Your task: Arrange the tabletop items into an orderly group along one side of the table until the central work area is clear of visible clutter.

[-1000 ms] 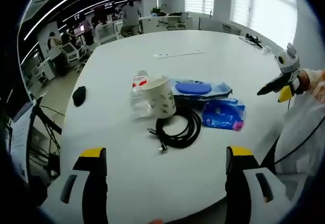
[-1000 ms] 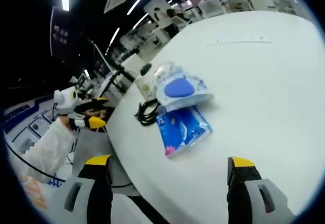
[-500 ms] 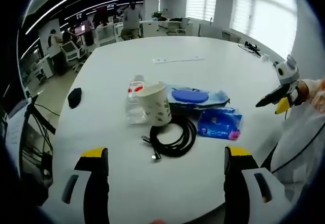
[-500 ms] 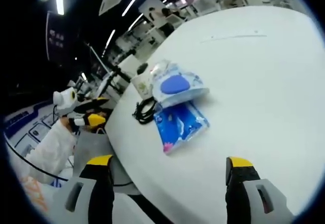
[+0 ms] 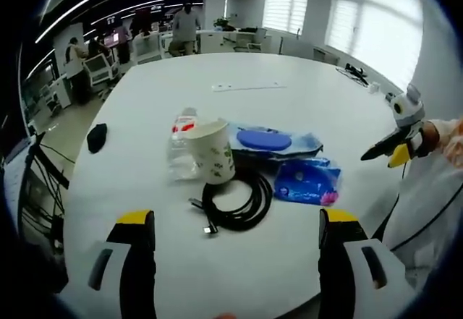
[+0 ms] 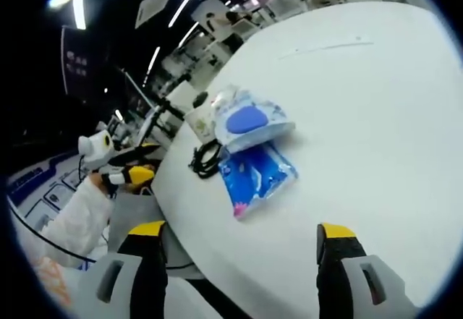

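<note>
A cluster lies mid-table in the left gripper view: a patterned paper cup (image 5: 213, 151), a clear plastic bottle (image 5: 181, 142) behind it, a coiled black cable (image 5: 235, 203), a clear packet with a blue disc (image 5: 271, 141) and a blue wipes packet (image 5: 307, 181). My left gripper (image 5: 235, 254) hangs open over the near table edge, short of the cable. The right gripper (image 5: 391, 145) enters from the right, off the table. In the right gripper view, my right gripper (image 6: 242, 261) stands open, with the wipes packet (image 6: 255, 176), disc packet (image 6: 249, 120), cable (image 6: 207, 158) and cup (image 6: 204, 122) ahead.
A small black object (image 5: 95, 137) rests near the table's left edge. A white strip (image 5: 246, 86) lies further back on the white table (image 5: 304, 95). Desks, chairs and people fill the room behind. The other gripper (image 6: 126, 167), held by a white sleeve, appears at left.
Both views have shifted slightly as the hands moved. The cluster sits a little left and lower in the left gripper view. No item has moved on the table.
</note>
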The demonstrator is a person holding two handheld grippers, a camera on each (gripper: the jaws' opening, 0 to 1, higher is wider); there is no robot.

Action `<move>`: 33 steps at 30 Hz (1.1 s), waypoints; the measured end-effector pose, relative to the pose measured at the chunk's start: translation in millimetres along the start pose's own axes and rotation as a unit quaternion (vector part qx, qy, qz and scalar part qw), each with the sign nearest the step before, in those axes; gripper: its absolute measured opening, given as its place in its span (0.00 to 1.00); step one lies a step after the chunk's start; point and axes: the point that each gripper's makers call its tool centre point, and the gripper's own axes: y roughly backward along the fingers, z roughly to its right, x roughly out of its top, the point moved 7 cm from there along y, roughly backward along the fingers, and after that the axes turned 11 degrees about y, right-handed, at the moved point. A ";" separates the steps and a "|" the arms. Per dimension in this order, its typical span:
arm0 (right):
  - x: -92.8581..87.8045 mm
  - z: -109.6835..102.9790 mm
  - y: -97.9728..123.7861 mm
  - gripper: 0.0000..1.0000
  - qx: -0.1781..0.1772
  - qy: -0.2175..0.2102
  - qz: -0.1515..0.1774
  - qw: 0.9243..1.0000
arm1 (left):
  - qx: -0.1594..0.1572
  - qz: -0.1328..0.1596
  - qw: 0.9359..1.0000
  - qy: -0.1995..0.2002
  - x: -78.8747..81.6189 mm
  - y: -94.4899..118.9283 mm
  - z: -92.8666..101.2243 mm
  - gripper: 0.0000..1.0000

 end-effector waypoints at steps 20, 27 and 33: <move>43.4 -0.1 -23.7 0.79 0.035 -0.119 0.060 0.991 | 0.005 0.001 1.000 0.020 -5.5 -6.3 -1.8 0.96; 60.7 4.4 -35.1 0.72 0.053 -0.225 0.108 0.967 | 0.004 0.002 1.000 0.029 -6.6 -8.2 3.0 0.96; 69.1 12.0 -48.5 0.71 0.054 -0.291 0.133 0.946 | -0.004 0.001 0.999 0.034 -7.8 -12.1 5.1 0.96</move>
